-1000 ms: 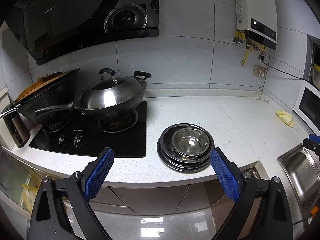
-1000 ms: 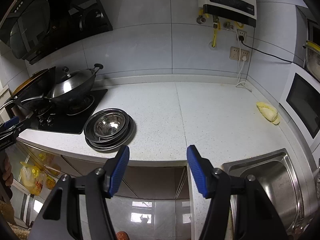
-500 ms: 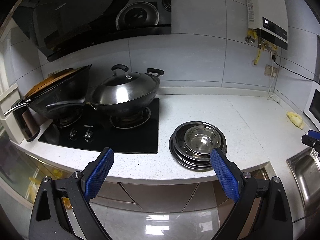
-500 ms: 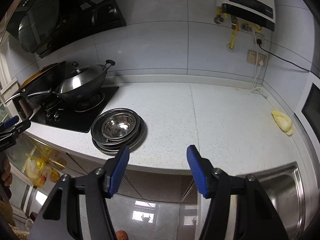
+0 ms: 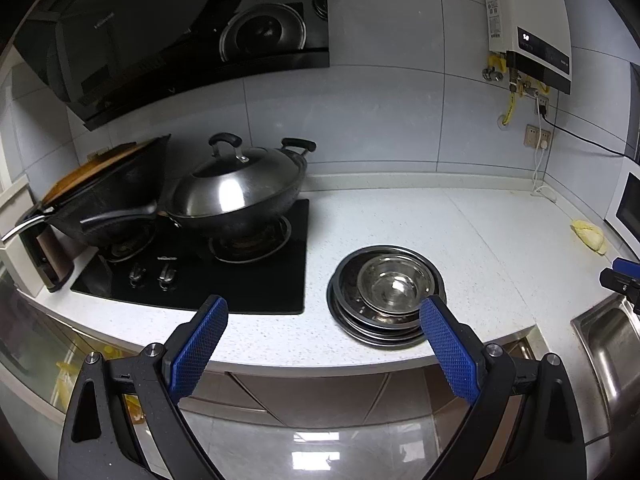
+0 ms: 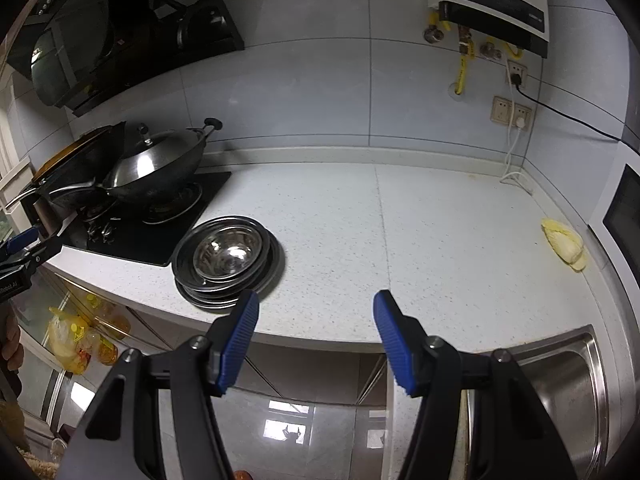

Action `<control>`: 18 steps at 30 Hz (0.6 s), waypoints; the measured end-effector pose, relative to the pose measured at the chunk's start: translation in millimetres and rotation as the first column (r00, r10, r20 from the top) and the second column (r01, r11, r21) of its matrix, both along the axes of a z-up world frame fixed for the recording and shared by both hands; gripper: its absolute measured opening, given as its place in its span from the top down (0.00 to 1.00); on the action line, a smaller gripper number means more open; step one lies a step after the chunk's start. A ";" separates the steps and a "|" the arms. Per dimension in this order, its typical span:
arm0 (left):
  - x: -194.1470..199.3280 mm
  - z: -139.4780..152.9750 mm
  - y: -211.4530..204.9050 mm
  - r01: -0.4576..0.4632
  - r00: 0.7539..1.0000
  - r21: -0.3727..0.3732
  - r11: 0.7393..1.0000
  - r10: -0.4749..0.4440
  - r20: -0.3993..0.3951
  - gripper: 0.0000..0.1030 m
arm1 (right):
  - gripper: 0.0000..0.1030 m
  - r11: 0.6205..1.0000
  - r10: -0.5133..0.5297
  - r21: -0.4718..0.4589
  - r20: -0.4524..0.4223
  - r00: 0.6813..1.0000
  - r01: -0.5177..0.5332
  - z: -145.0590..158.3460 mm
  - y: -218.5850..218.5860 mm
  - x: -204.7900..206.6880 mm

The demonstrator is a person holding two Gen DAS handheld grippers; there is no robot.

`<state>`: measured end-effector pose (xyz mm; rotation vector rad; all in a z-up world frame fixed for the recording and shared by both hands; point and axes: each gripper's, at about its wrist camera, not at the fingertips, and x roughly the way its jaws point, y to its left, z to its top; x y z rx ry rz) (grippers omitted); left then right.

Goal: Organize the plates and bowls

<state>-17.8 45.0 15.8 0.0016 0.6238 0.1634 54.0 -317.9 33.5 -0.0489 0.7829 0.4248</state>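
- Left gripper (image 5: pixel 323 340): jaws spread wide, nothing between the blue pads (image 5: pixel 198 346), touching nothing. It hangs off the counter edge, pointing down at the worktop.
- Right gripper (image 6: pixel 316 334): jaws parted, narrower than the left, empty, no contact. Also off the front edge of the counter (image 6: pixel 400 240).
- Stack of dishes (image 5: pixel 386 292): steel plates piled up with one steel bowl (image 5: pixel 394 282) nested on top. Sits on the counter near its front edge, just right of the stove (image 5: pixel 224 276). Plate count: several rims visible, exact number can't be told.
- In the left view the stack is just beyond the right-hand pad; in the right view it is beyond the left-hand pad. Neither gripper touches it.
- Stove: two burners, two knobs. One lidded wok (image 5: pixel 236 196) on the right burner, one dark pan (image 5: pixel 108 200) on the left, tilted, handle sticking out left.
- One sink (image 6: pixel 560 400) at the right end of the counter.
- One yellow cloth-like lump (image 6: pixel 566 242) by the right wall, well apart from the stack.
- One water heater (image 6: pixel 488 4) on the wall, one range hood (image 5: pixel 160 32) over the stove.
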 end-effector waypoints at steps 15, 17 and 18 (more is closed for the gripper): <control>13.0 -10.4 -16.2 0.017 0.999 -0.009 1.000 -0.017 -0.029 0.09 | 0.44 0.999 -0.030 -0.011 -0.021 0.999 0.030 -7.6 -16.1 6.4; 12.9 -11.1 -16.7 0.017 0.999 -0.013 1.000 -0.018 -0.033 0.09 | 0.44 1.000 -0.028 -0.013 -0.021 0.999 0.028 -8.1 -15.7 5.6; 12.8 -11.4 -16.8 0.018 0.999 -0.012 1.000 -0.019 -0.034 0.09 | 0.44 1.000 -0.027 -0.013 -0.022 0.999 0.026 -8.3 -15.5 5.4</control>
